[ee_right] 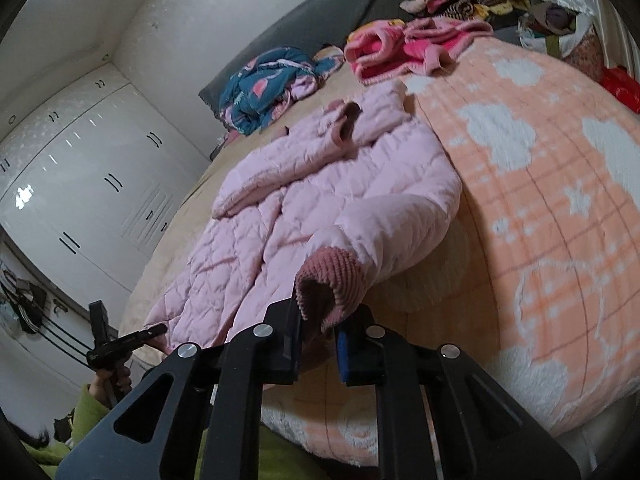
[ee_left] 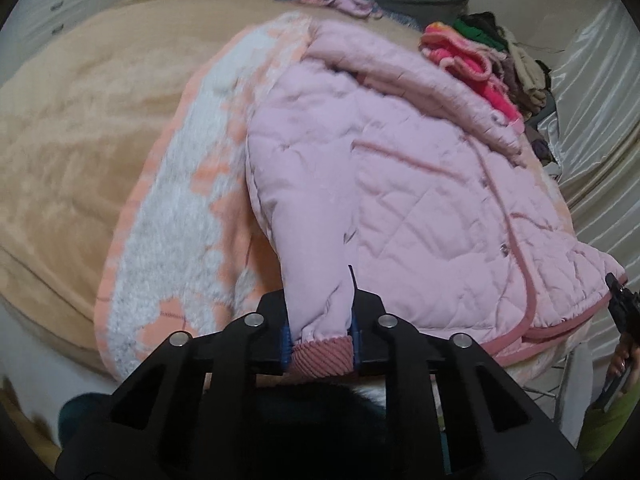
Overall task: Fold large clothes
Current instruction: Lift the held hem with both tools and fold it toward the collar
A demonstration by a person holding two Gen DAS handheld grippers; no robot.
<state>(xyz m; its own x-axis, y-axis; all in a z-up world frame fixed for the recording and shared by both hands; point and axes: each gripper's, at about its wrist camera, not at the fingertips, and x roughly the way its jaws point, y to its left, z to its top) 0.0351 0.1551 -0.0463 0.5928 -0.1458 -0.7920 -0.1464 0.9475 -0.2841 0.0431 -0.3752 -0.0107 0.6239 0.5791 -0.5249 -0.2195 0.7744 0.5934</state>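
Left wrist view: left hand-held gripper clamped on the ribbed cuff of one sleeve of the pink quilted jacket, which lies ahead of it on the bed.

Right wrist view: right hand-held gripper closed on the other cuff, the sleeve lifted off the peach blanket.

Judgement: carry both cuffs inward together, keep the sleeves taut, lay them flat across the chest, release only once the fabric rests.
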